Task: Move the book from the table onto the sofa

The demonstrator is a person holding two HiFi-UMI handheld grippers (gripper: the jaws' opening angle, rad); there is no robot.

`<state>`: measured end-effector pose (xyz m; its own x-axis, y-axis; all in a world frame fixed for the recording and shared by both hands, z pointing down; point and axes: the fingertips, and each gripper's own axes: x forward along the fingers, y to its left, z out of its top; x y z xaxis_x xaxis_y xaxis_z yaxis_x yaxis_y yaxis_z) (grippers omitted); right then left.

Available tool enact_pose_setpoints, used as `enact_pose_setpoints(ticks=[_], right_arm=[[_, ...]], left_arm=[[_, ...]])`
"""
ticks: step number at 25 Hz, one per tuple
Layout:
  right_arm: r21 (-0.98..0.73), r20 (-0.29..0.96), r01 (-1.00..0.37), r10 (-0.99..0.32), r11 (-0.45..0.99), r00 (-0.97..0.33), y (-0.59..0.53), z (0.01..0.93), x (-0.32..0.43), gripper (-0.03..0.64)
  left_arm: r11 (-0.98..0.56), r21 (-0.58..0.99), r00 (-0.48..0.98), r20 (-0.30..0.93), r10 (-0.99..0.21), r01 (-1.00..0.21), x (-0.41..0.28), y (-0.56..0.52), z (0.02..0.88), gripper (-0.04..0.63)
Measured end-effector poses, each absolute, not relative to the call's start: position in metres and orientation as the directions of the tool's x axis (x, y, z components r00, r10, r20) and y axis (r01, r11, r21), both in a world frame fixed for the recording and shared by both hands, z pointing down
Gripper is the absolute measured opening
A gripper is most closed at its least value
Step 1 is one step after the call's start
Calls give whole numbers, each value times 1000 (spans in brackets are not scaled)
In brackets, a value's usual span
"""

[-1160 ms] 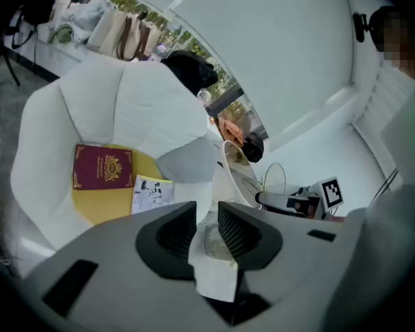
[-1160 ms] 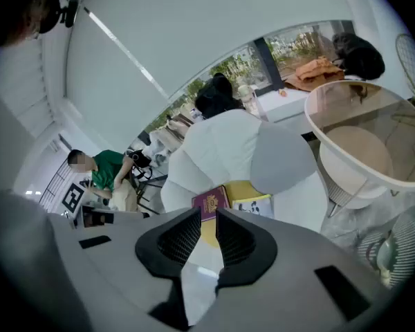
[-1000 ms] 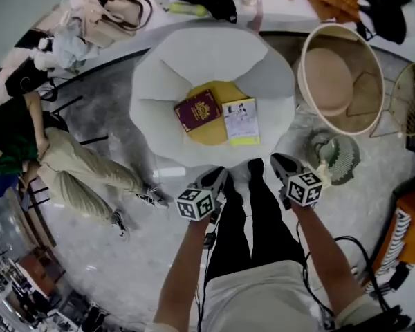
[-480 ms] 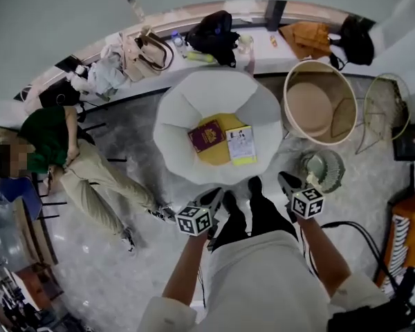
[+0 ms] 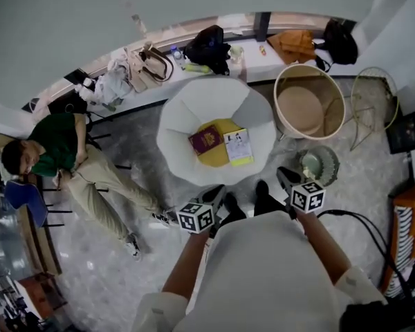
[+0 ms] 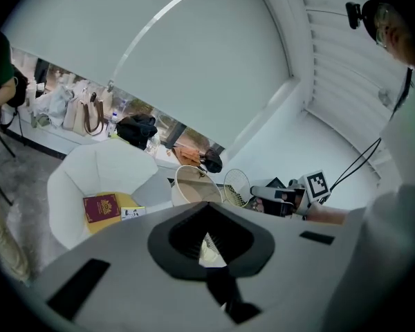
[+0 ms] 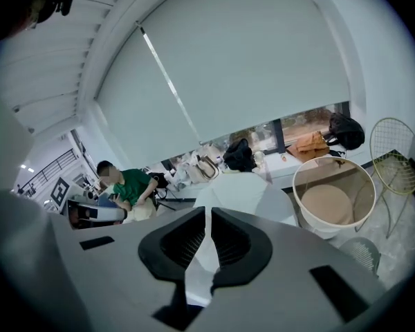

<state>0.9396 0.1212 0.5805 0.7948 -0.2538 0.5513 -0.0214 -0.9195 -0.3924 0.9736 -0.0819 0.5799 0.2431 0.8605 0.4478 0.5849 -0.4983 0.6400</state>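
A maroon book [image 5: 206, 139] and a white booklet with a yellow edge [image 5: 238, 146] lie side by side on a yellow cushion [image 5: 216, 158] in the round white sofa [image 5: 187, 116]. My left gripper [image 5: 216, 194] and right gripper [image 5: 283, 176] hover near my body, just short of the sofa's front edge. Both are shut with nothing between the jaws. In the left gripper view, the closed jaws [image 6: 206, 237] point past the sofa [image 6: 90, 171], with the maroon book [image 6: 101, 207] at lower left. The right gripper [image 7: 207, 237] aims over the sofa top [image 7: 242, 189].
A round wicker basket [image 5: 309, 109] stands right of the sofa, with a wire frame [image 5: 373, 106] beyond it and a round green object [image 5: 317, 164] on the floor. A seated person in green [image 5: 62, 161] stretches legs toward the sofa. Bags crowd the back counter [image 5: 145, 64].
The head view has risen, so the sofa and floor look smaller and farther. Both grippers rose with it and stay side by side. The books on the sofa have not moved.
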Motion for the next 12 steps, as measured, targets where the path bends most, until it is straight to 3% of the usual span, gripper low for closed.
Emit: enact_pose_setpoints(ticks=[12], right_arm=[[-347, 465, -222, -372, -911, 803, 154, 529, 928, 48]], left_arm=[[-549, 564, 343, 435, 832, 617, 968, -53, 535, 2]])
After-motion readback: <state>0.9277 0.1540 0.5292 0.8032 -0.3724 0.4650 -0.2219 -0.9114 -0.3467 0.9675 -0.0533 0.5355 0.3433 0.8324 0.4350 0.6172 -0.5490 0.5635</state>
